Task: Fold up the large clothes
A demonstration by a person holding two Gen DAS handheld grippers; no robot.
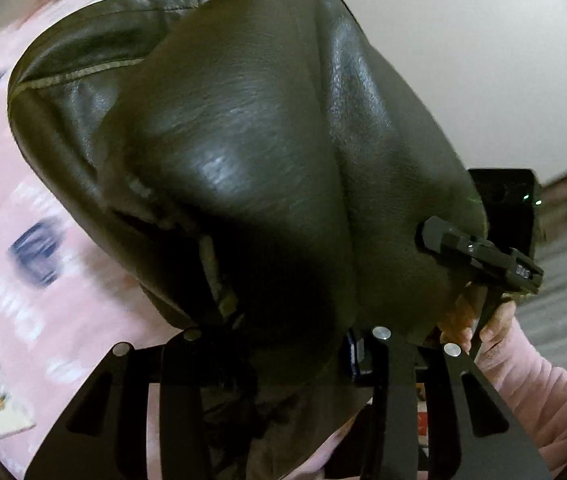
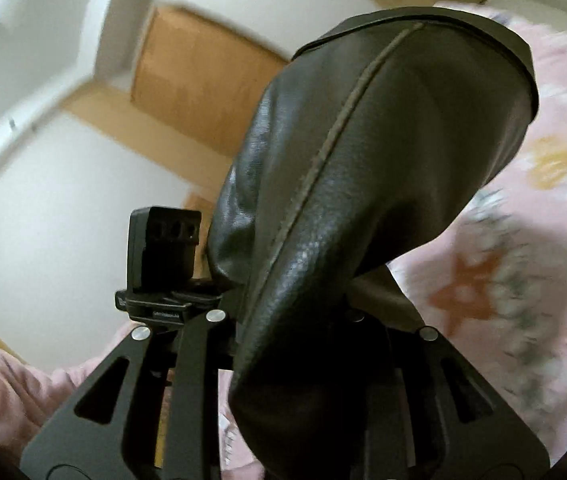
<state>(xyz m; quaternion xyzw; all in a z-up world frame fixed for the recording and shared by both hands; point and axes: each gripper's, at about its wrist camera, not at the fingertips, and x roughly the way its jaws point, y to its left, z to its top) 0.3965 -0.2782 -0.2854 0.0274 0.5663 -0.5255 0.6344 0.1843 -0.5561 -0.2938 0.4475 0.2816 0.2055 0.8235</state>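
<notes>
Bed cover [image 1: 11, 184]: one, pink soft cloth with blurred prints; blue marks at 9 o'clock in the left view, an orange star [image 2: 463, 292] at 3 o'clock in the right view only.
Jacket [image 1: 243, 152]: one, dark shiny leather with fine grain and a stitched seam [image 2: 323, 168]; it bulges over the middle of both views, above the bed cover.
Door [image 2: 199, 80]: one, brown wood, at 11 o'clock, right view only.
Left gripper [image 1: 283, 344]: fingers hidden under the jacket; a fold runs down between them, so it seems to clamp the leather.
Right gripper [image 2: 307, 320]: fingertips also covered; the jacket hangs from between them.
Hand [image 1: 487, 332]: one, pink sleeve, at 4 o'clock, left view only.
</notes>
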